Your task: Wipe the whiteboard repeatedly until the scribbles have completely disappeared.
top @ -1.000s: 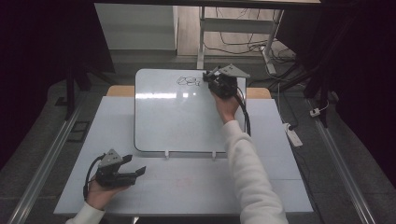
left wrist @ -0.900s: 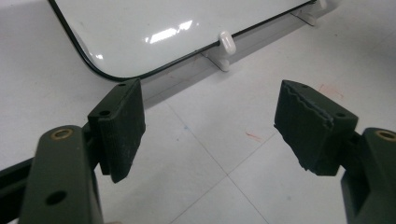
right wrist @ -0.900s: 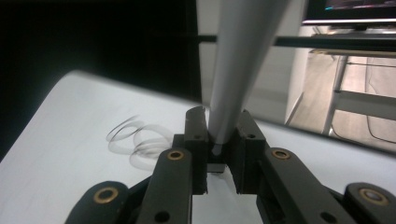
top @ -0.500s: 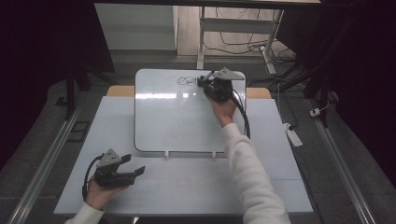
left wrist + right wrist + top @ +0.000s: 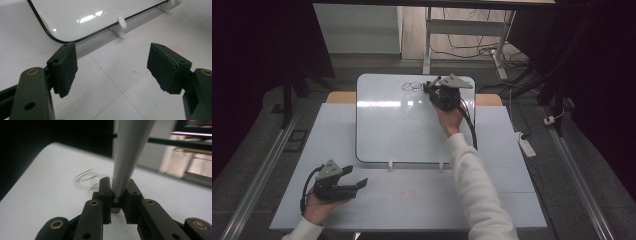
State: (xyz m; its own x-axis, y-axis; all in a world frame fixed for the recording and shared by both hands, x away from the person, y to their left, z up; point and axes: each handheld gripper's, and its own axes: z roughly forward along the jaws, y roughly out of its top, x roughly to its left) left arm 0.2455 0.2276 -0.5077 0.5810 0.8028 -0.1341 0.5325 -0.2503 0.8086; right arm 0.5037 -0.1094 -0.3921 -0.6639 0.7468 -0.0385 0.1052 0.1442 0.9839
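Note:
A white board (image 5: pixel 402 130) lies flat on the table with a black scribble (image 5: pixel 412 86) near its far edge. My right gripper (image 5: pixel 432 88) hovers just right of that scribble, shut on a grey marker (image 5: pixel 127 152) that stands up between its jaws in the right gripper view (image 5: pixel 117 192). The scribble (image 5: pixel 86 180) looks blurred just beyond the jaws. My left gripper (image 5: pixel 357 182) rests on the table near the front left, open with nothing between its pads (image 5: pixel 63 67). Past them shows the board's near corner (image 5: pixel 87 15).
The board sits on a white tabletop (image 5: pixel 512 165), held at its near edge by two small white clips (image 5: pixel 121 22). A cable trails from the right gripper along the person's white sleeve (image 5: pixel 474 185). A power strip (image 5: pixel 524 142) lies on the floor at the right.
The right gripper with the marker has shifted slightly left, toward the scribble. The left gripper has kept still.

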